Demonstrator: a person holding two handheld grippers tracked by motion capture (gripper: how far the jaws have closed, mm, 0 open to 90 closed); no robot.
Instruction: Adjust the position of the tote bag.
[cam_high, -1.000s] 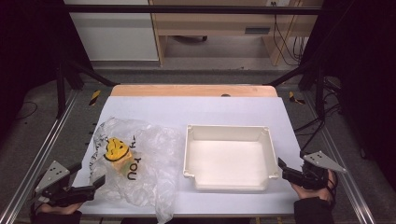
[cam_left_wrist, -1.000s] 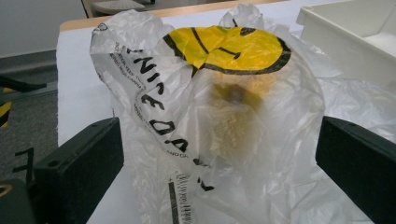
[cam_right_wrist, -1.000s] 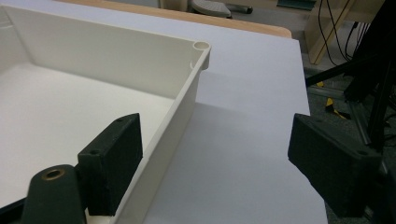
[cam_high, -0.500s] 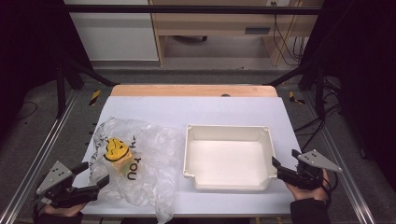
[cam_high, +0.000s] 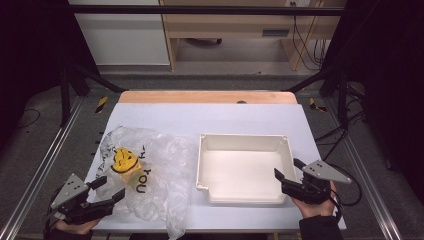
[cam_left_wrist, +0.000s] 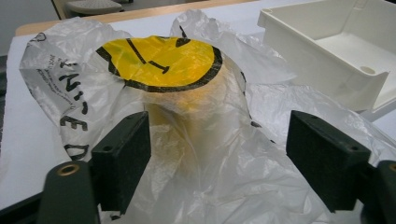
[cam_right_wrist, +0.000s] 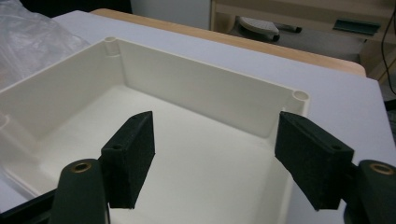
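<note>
Two handheld grippers are entering from the bottom of the high view, one at each lower corner, over a white table (cam_high: 210, 117); the left gripper (cam_high: 107, 189) is sitting at the lower left of the frame with its jaws standing wide apart and nothing between them, pointing toward a crumpled clear plastic bag (cam_high: 160, 170); the bag is lying on the left half of the table, printed with black lettering and a yellow smiley face (cam_high: 124, 159); in the left gripper view the bag (cam_left_wrist: 224, 154) is spreading across the centre of the frame, the smiley face (cam_left_wrist: 161, 63) is stretching over a pale rounded object inside it, and the two black jaws are standing on either side of that bulge without touching it; a white plastic tray (cam_high: 242, 167) is resting right of centre in the high view, just beside the bag; the right gripper (cam_high: 289, 176) is hovering at the lower right of the frame, at the tray's near right corner, its jaws also spread apart and holding nothing; in the right gripper view the tray (cam_right_wrist: 201, 88) is opening out behind the two parted jaws, with its far wall running across the middle of the frame.
</note>
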